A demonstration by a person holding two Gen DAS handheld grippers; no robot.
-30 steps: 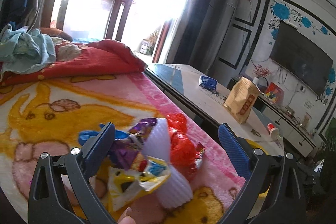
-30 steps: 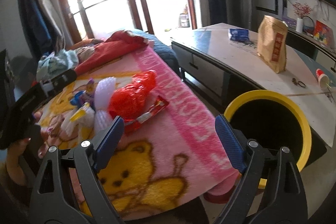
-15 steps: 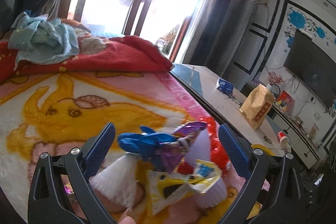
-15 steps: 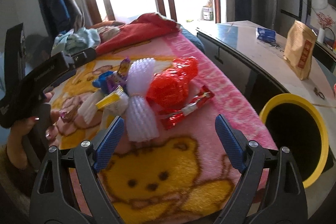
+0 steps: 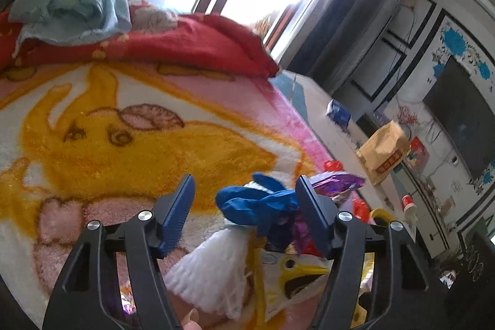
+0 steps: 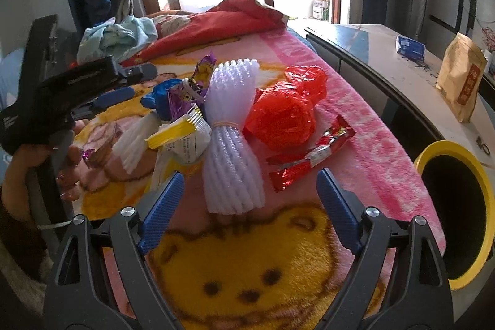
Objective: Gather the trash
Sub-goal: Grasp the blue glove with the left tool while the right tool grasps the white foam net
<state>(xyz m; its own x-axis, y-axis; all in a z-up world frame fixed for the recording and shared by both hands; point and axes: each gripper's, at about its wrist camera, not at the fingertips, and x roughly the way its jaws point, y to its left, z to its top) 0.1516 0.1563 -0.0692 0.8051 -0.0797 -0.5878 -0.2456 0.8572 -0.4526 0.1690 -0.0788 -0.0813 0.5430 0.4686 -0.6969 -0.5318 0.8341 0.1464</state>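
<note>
A heap of trash lies on the pink cartoon blanket (image 6: 355, 113): a white foam net bundle (image 6: 230, 138), a crumpled red plastic bag (image 6: 287, 113), a red wrapper (image 6: 312, 158), a yellow and white packet (image 6: 185, 135), a purple wrapper (image 6: 202, 73) and a crumpled blue piece (image 5: 260, 203). My left gripper (image 5: 244, 203) is open, its jaws around the blue piece, which touches the right jaw. It also shows in the right wrist view (image 6: 114, 96). My right gripper (image 6: 247, 197) is open and empty, just short of the foam net.
A yellow-rimmed black bin (image 6: 454, 194) stands on the floor right of the bed. A long low table (image 6: 386, 51) holds a tan paper bag (image 6: 461, 79) and a blue packet (image 6: 410, 45). A red quilt (image 5: 185, 42) and light blue clothes (image 5: 71, 8) lie at the far end.
My left gripper has swung left and closed in on the blue piece, its jaws narrowing. My right gripper has moved closer to the heap, with the bin sliding to the right.
</note>
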